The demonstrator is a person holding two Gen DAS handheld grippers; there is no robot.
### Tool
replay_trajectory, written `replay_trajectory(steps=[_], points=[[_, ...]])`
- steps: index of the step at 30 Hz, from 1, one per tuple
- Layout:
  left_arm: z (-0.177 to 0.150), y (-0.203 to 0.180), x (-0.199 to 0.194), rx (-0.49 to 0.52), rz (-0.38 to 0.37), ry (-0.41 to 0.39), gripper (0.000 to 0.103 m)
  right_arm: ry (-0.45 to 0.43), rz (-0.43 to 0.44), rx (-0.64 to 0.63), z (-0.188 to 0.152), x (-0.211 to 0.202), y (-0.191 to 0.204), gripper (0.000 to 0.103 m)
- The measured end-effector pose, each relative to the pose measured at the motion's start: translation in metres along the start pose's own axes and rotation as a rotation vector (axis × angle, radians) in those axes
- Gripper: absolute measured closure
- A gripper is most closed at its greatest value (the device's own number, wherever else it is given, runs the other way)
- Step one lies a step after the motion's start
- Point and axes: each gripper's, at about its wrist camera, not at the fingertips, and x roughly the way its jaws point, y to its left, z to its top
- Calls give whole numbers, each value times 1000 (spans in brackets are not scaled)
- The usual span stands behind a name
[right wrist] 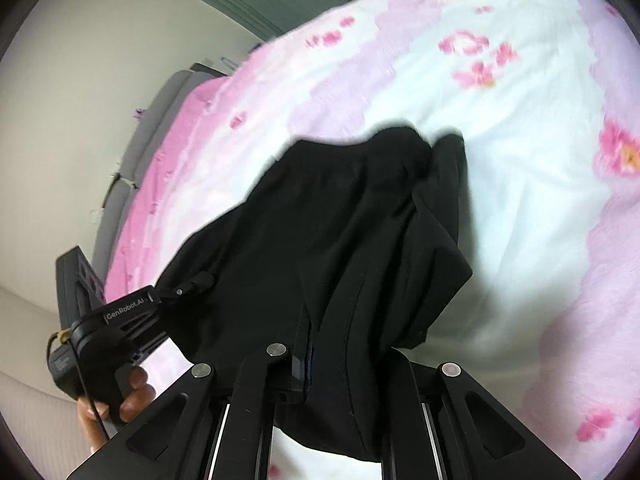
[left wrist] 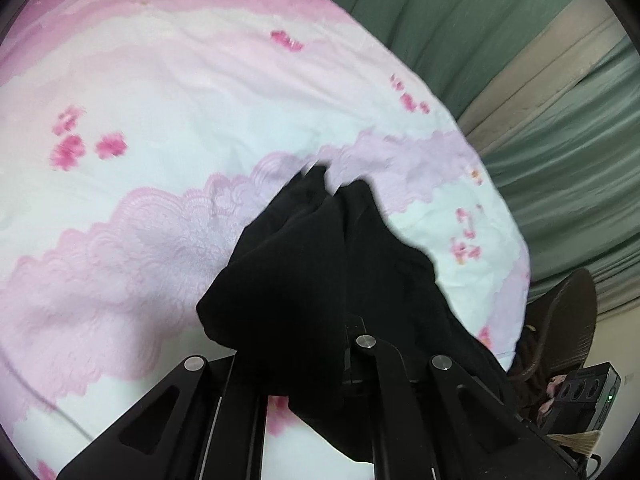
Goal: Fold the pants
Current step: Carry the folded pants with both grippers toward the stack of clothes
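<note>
The black pants (left wrist: 316, 272) hang bunched from my left gripper (left wrist: 344, 344), which is shut on the cloth and holds it above the pink and white floral bed cover (left wrist: 160, 120). In the right wrist view the same pants (right wrist: 340, 240) drape from my right gripper (right wrist: 312, 360), also shut on the fabric. The left gripper (right wrist: 188, 286) shows there at the left, clamped on another edge of the pants, with a hand below it. Both grippers' fingertips are hidden by cloth.
The bed cover (right wrist: 520, 160) fills most of both views. Green curtains (left wrist: 520, 80) hang beyond the bed's far edge. A grey headboard (right wrist: 136, 152) and a cream wall (right wrist: 80, 80) lie to the left. A dark woven chair (left wrist: 568, 320) stands by the bed's corner.
</note>
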Motion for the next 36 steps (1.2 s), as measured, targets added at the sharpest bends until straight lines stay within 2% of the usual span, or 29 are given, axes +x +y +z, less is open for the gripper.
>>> replay_trajectory(steps=[6, 12, 16, 23, 27, 36], points=[[-27, -27, -75, 11, -8, -62, 94, -28, 38, -61, 2, -65, 28, 93], [-80, -47, -158, 16, -35, -123, 94, -30, 74, -129, -30, -137, 50, 93], [-130, -58, -213, 38, -53, -177, 94, -43, 99, -196, -68, -188, 58, 93], [-220, -58, -303, -18, -75, -261, 94, -65, 160, -310, -141, -269, 78, 93], [-265, -49, -345, -48, -64, -278, 94, -61, 192, -365, -190, -310, 91, 93], [-341, -12, -428, -114, -18, -311, 94, -4, 269, -457, -278, -355, 129, 93]])
